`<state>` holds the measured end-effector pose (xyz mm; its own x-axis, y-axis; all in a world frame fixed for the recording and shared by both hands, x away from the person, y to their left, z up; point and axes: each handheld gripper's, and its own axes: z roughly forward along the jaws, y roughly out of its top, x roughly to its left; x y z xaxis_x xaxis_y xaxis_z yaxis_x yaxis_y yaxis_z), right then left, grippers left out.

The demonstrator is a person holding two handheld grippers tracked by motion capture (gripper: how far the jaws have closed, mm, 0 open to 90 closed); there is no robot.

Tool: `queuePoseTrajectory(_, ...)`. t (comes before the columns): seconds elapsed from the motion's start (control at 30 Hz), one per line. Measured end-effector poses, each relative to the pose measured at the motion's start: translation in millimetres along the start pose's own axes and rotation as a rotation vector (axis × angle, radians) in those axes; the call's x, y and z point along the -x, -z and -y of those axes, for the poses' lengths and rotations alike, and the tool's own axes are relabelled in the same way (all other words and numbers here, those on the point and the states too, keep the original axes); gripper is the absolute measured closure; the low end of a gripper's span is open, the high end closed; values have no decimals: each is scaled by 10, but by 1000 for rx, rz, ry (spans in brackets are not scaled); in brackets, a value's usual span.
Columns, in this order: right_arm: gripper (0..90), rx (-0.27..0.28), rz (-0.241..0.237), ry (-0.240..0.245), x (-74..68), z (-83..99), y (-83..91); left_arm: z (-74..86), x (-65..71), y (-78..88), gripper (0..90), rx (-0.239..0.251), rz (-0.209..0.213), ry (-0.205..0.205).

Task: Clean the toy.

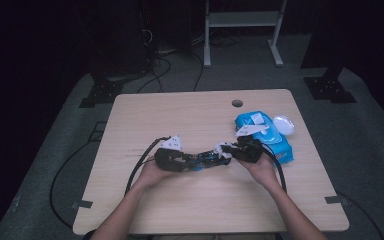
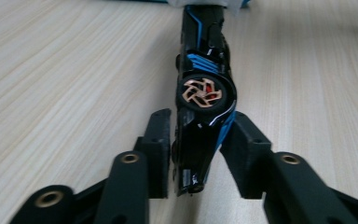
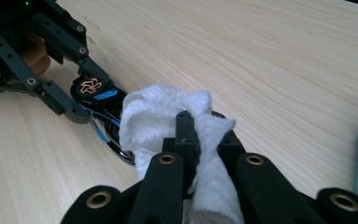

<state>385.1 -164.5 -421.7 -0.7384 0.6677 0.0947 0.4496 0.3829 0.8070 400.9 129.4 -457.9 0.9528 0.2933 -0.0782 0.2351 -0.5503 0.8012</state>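
Observation:
A black and blue toy car with copper-coloured wheels lies on its side on the wooden table, between my two grippers. My left gripper has the car's tail between its jaws. The right-hand jaw rests against the body, and a sliver of gap shows at the left-hand jaw. My right gripper is shut on a crumpled white wipe, which lies over the car's other end. In the high view both grippers meet at the table's middle, tip to tip over the car.
A blue pack of wet wipes lies just behind my right hand, with a white round lid beside it. A cable hole sits near the far edge. Both grippers' cables trail off the near side of the table.

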Motion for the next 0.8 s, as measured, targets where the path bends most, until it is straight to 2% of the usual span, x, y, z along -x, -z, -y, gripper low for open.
queuePoseTrajectory(0.07, 832, -1, -2, 1, -4, -4, 4, 1, -12, 6, 563, 2, -2, 28)
queuePoseTrajectory(0.1, 833, -2, -11, 1, -4, -1, 6, -2, -25, 10, 510, 11, 7, 56)
queuePoseTrajectory(0.17, 833, 1, -16, 2, -6, 12, 7, -4, -55, 27, 470, 40, 30, 99)
queuePoseTrajectory(0.23, 833, 2, -17, 8, -7, 17, 10, -13, -72, 24, 423, 38, 32, 135)
queuePoseTrajectory(0.37, 833, 11, -12, 45, -32, 39, 18, -17, -47, -11, 427, 17, 34, 112)
queuePoseTrajectory(0.53, 834, 40, -5, 50, -52, 99, 25, -30, -30, -29, 427, 31, 34, 133)
queuePoseTrajectory(0.6, 834, 48, -3, 59, -61, 115, 28, -32, -14, -42, 432, 16, 12, 122)
queuePoseTrajectory(0.63, 834, 50, -4, 61, -63, 120, 29, -30, 5, -55, 463, 7, -11, 93)
queuePoseTrajectory(0.67, 835, 54, -7, 68, -60, 126, 28, -30, 17, -70, 473, 0, -23, 83)
queuePoseTrajectory(0.73, 835, 54, -4, 72, -62, 126, 27, -31, 46, -109, 535, -12, -14, 61)
queuePoseTrajectory(0.8, 834, 56, 3, 94, -72, 125, 22, -49, 85, -139, 576, -39, -42, 7)
